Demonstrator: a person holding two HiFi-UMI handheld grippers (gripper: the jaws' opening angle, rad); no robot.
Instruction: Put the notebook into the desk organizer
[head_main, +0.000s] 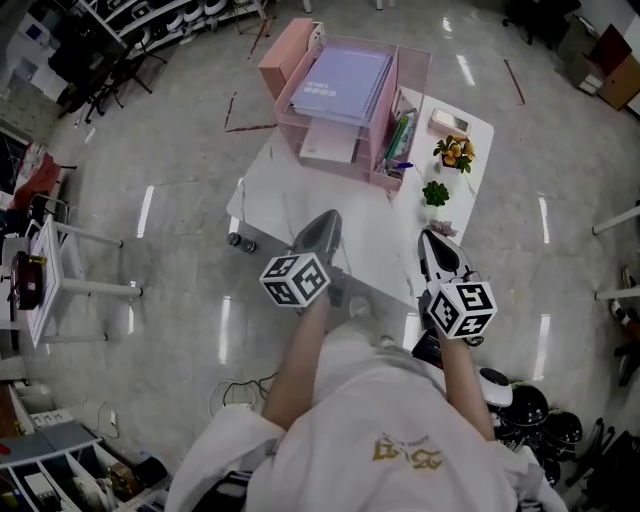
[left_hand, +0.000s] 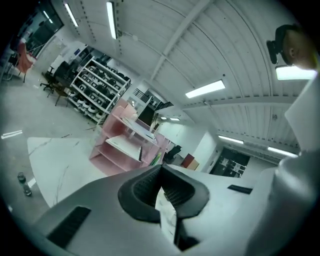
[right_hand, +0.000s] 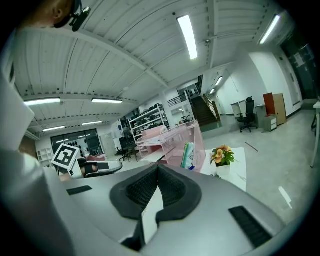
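Lavender notebook (head_main: 343, 84), print unreadable, tops pink organizer (head_main: 282, 60); left gripper (head_main: 322, 222) and right gripper (head_main: 432, 240) fingers (right_hand: 142, 187) closed, empty.

beyond the ribbed matt black fingertips (right_hand: 140, 190): glossy translucent pink plastic desk organizer (head_main: 412, 80), smooth-covered paper notebook (head_main: 345, 85), polished floor (head_main: 170, 180).

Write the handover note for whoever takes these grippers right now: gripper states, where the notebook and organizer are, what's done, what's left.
Left gripper: shut, empty, held over the near edge of the white table.
Right gripper: shut, empty, also at the near edge.
Notebook: lies flat on the upper shelf of the pink desk organizer, at the table's far end.
Done: the notebook appears placed, and both grippers are clear of it.
Left: probably nothing, except perhaps a check that it sits squarely.
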